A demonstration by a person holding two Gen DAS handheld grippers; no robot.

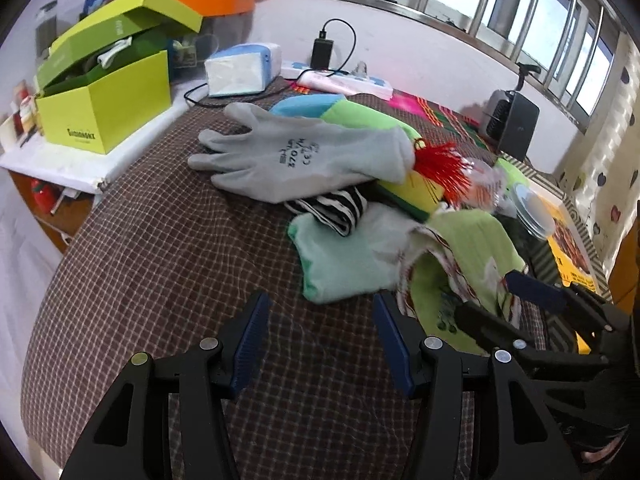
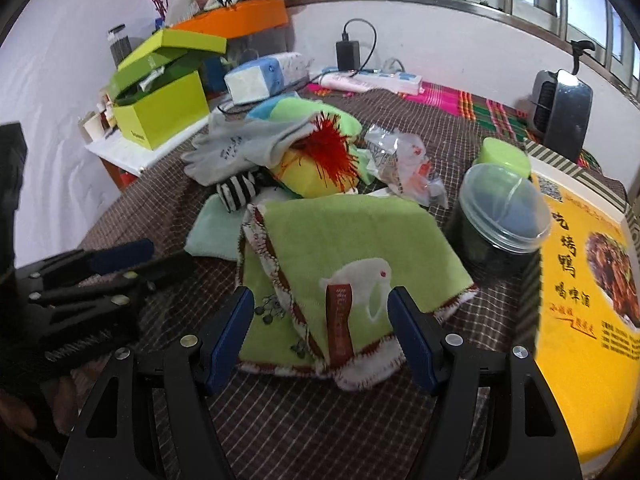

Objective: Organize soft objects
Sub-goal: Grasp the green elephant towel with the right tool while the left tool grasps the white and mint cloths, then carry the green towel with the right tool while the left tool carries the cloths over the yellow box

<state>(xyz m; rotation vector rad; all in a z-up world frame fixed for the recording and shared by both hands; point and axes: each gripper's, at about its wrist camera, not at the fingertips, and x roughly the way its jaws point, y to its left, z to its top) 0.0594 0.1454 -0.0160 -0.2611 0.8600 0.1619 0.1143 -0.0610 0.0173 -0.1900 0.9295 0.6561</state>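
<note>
Brown checked cloth (image 1: 160,248) covers the counter, with barred windows (image 1: 520,8) along the top of the frame. At lower centre of the left view, the left claw (image 1: 320,332) is spread wide over bare cloth, holding nothing; a mint cloth (image 1: 340,256) lies just beyond its tips. In the right view the right claw (image 2: 320,320) is also spread, its fingers either side of a green towel (image 2: 352,240) at lower centre; I cannot tell whether they touch it. Behind, mid-frame, a grey glove (image 1: 304,156) lies on a heap with a striped sock (image 1: 340,208) and red tassel (image 2: 332,152). A black jar (image 2: 496,224) stands right of the towel. The heap's lower items are mostly hidden.
</note>
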